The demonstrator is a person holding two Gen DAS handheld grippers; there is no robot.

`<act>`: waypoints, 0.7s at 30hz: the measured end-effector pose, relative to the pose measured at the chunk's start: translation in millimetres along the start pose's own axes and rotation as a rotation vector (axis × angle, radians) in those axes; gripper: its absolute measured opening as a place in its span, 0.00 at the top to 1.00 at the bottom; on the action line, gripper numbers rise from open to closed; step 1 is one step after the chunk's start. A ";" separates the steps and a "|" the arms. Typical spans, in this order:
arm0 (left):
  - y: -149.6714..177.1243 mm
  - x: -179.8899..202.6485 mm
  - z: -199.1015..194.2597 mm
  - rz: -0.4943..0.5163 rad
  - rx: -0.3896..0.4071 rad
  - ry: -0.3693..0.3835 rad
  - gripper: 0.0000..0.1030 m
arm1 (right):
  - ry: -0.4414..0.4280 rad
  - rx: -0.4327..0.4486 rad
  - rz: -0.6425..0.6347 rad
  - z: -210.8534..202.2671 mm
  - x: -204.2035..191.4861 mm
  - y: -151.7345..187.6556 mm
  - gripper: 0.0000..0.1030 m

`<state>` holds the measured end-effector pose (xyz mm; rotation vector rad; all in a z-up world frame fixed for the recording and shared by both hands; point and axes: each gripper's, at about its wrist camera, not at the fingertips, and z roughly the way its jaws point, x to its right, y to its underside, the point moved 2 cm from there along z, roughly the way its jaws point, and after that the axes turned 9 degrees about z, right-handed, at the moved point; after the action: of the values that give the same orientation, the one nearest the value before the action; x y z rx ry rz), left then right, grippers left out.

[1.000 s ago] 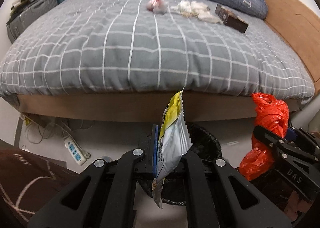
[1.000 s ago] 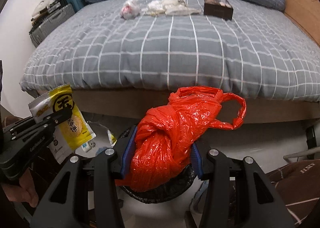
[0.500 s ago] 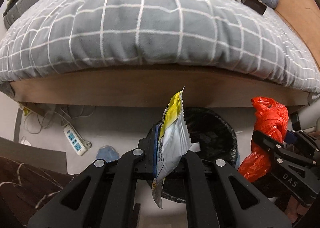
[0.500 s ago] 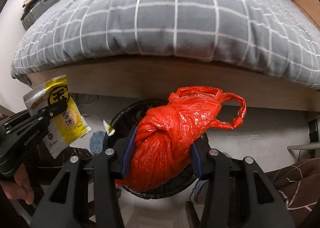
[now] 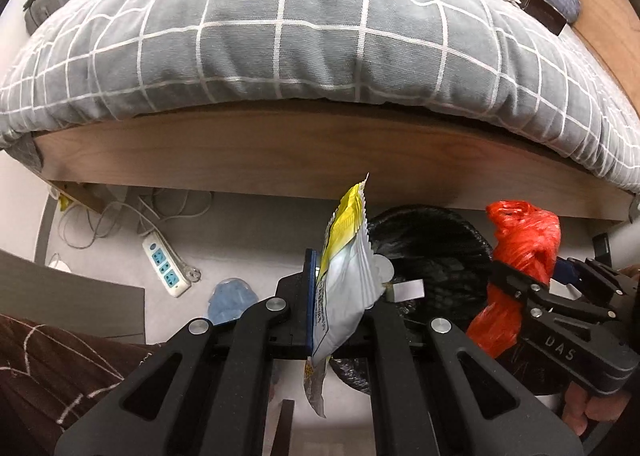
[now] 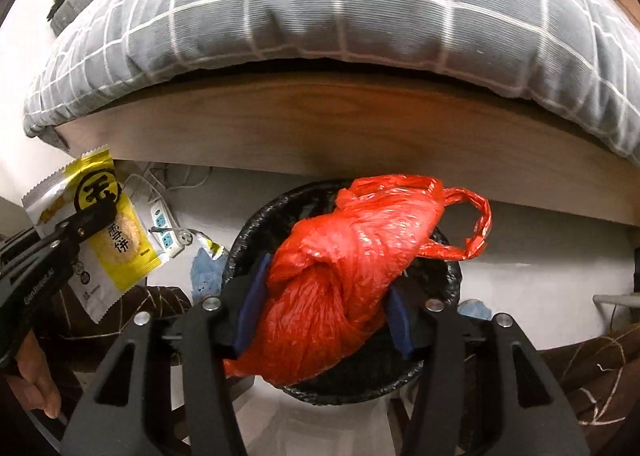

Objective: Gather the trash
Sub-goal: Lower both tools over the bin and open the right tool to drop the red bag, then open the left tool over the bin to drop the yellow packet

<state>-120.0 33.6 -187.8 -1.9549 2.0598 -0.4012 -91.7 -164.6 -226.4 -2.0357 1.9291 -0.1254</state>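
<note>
Black-lined trash bin (image 6: 448, 284) holds paper scraps; right gripper (image 6: 320, 308) pinches red plastic bag (image 6: 352, 256) above it; left gripper (image 5: 340, 296) pinches yellow snack packet (image 5: 344, 276) beside.

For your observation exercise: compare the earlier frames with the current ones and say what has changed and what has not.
Both grippers have dipped toward the black bin: the bed has risen in both views, and the bin is closer. The left gripper still grips the yellow snack packet; the right gripper still grips the red plastic bag. Nothing released.
</note>
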 end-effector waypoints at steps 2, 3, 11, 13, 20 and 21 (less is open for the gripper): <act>-0.6 0.8 0.1 -0.002 0.001 0.000 0.97 | 0.000 0.000 0.003 -0.1 -0.8 0.5 0.44; -0.6 0.5 1.8 0.001 0.001 0.002 0.97 | -0.001 0.002 0.006 -0.3 -2.5 -0.2 0.39; -2.4 16.9 0.2 0.030 0.007 0.018 0.97 | 0.020 0.047 0.030 -19.9 11.8 -7.2 0.23; -3.2 23.4 -1.4 0.038 0.010 0.024 0.97 | 0.032 0.065 0.033 -28.2 17.6 -8.5 0.20; -6.8 42.2 -3.5 0.059 0.018 0.054 0.97 | 0.065 0.128 0.075 -52.9 42.1 -8.4 0.08; -7.1 44.6 -3.4 0.063 0.018 0.057 0.97 | 0.073 0.129 0.078 -55.1 45.4 -8.4 0.08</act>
<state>-117.1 -11.3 -182.3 -1.8840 2.1390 -0.4649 -96.0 -218.8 -179.4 -1.8950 1.9859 -0.3007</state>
